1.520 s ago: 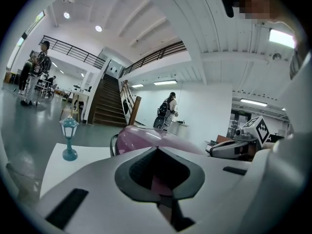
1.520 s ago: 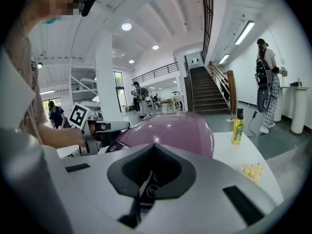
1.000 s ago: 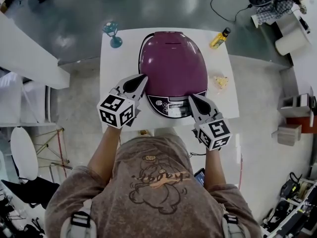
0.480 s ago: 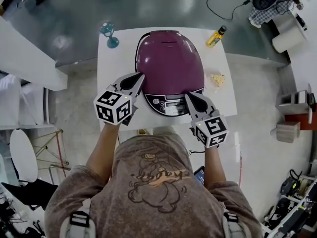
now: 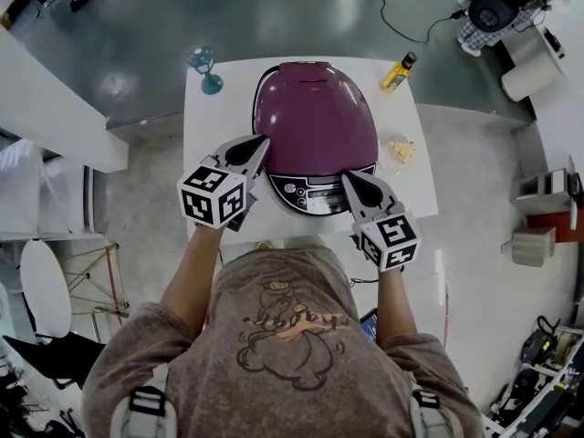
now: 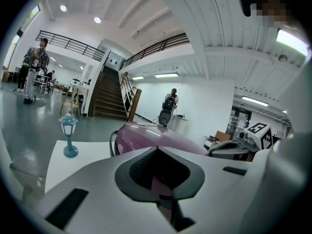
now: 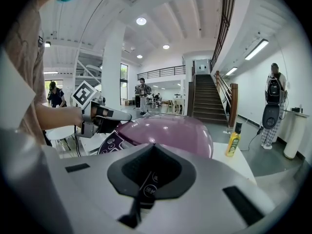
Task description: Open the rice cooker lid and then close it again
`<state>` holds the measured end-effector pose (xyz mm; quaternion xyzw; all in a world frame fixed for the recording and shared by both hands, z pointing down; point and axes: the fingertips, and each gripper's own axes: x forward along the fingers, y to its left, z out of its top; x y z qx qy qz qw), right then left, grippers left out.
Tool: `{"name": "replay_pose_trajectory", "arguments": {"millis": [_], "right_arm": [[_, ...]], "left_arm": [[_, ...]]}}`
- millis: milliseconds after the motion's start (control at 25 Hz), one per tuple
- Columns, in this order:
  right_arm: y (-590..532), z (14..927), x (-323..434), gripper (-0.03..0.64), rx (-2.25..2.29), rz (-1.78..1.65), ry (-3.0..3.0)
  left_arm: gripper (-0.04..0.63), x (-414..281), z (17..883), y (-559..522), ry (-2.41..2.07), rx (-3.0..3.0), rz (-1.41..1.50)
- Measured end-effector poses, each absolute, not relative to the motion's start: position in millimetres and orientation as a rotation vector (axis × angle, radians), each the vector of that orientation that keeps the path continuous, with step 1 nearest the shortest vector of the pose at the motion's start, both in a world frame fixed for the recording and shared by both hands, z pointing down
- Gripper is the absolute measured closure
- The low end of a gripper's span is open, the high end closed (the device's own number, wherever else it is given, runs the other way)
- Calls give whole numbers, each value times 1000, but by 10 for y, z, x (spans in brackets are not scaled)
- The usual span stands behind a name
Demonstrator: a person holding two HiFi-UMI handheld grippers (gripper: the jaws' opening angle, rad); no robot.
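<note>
A purple rice cooker [image 5: 315, 121] stands on a white table [image 5: 205, 167] with its lid down and its control panel [image 5: 310, 192] facing me. My left gripper [image 5: 262, 142] is shut and empty, its tip at the cooker's left side by the lid edge. My right gripper [image 5: 349, 178] is also shut and empty, its tip over the right end of the control panel. In the left gripper view the left gripper [image 6: 157, 148] points over the cooker [image 6: 141, 134]. In the right gripper view the right gripper [image 7: 153, 146] points at the cooker [image 7: 170, 129].
On the table a teal lantern ornament [image 5: 206, 67] stands at the far left corner. A yellow bottle [image 5: 401, 71] is at the far right, and a small yellowish item [image 5: 401, 150] lies right of the cooker. People stand on the floor beyond.
</note>
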<state>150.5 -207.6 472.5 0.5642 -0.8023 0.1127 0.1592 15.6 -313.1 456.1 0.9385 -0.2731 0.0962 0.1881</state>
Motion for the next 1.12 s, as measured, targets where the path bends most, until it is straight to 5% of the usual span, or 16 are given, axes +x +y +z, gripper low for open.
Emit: {"name": "replay_pose_trajectory", "arguments": {"millis": [1120], "right_arm": [[-2082, 4661, 1514, 611, 1732, 247, -2259]], "left_arm": [[574, 217, 3787, -3443, -684, 2715, 147]]}}
